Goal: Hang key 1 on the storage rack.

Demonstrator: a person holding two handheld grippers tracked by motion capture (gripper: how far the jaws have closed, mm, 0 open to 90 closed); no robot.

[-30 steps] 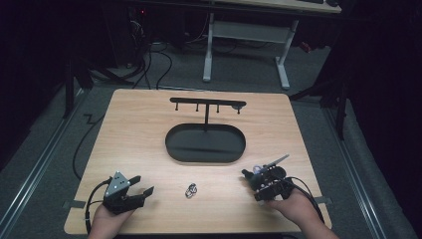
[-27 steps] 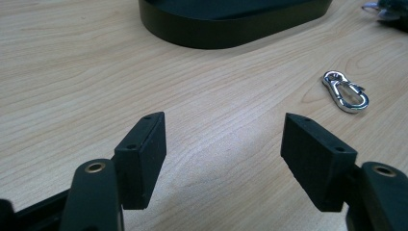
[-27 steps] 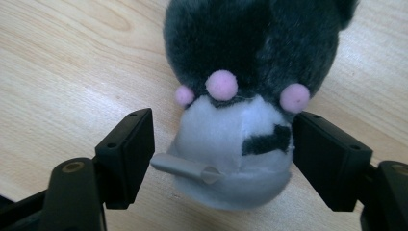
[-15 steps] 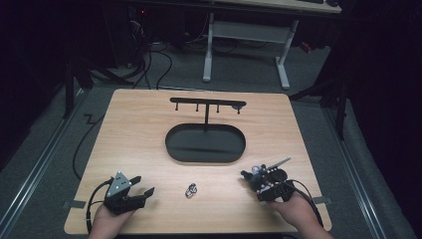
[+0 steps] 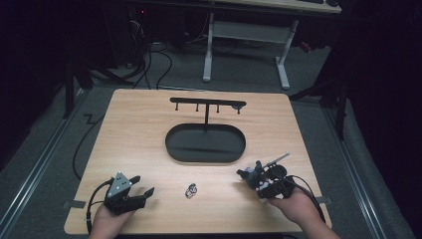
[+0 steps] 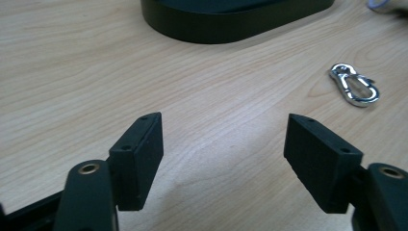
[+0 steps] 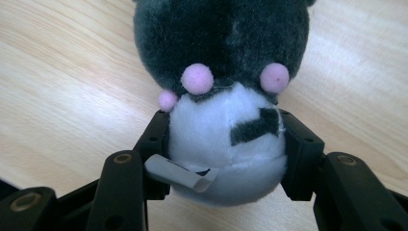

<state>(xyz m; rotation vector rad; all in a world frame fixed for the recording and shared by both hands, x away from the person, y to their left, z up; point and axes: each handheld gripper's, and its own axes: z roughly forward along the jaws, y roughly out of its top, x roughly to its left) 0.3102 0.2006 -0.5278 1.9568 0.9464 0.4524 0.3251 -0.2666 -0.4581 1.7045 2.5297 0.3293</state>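
Observation:
A small plush toy point(image 7: 221, 48), dark grey with a white part and pink dots, lies on the wooden table point(image 5: 149, 129) at the front right. My right gripper point(image 7: 223, 139) has just been closing its jaws, and the pads press on the toy's white part from both sides. In the high view the toy point(image 5: 250, 175) sits at the tip of that right gripper point(image 5: 256, 180). My left gripper point(image 5: 143, 184) rests at the front left; its jaws have just been opening and nothing is between them point(image 6: 223, 139). A silver snap clip point(image 5: 191, 189) point(image 6: 355, 84) lies between the two grippers.
A black stand with an oval base point(image 5: 205, 143) point(image 6: 231, 14) and a hooked crossbar point(image 5: 207, 104) occupies the table's middle. A cable trails off the left edge. A white desk frame point(image 5: 246, 35) stands on the floor beyond the table.
The left gripper's jaws stand a little wider apart than before. The right hand has shifted slightly with the plush toy at its jaws.

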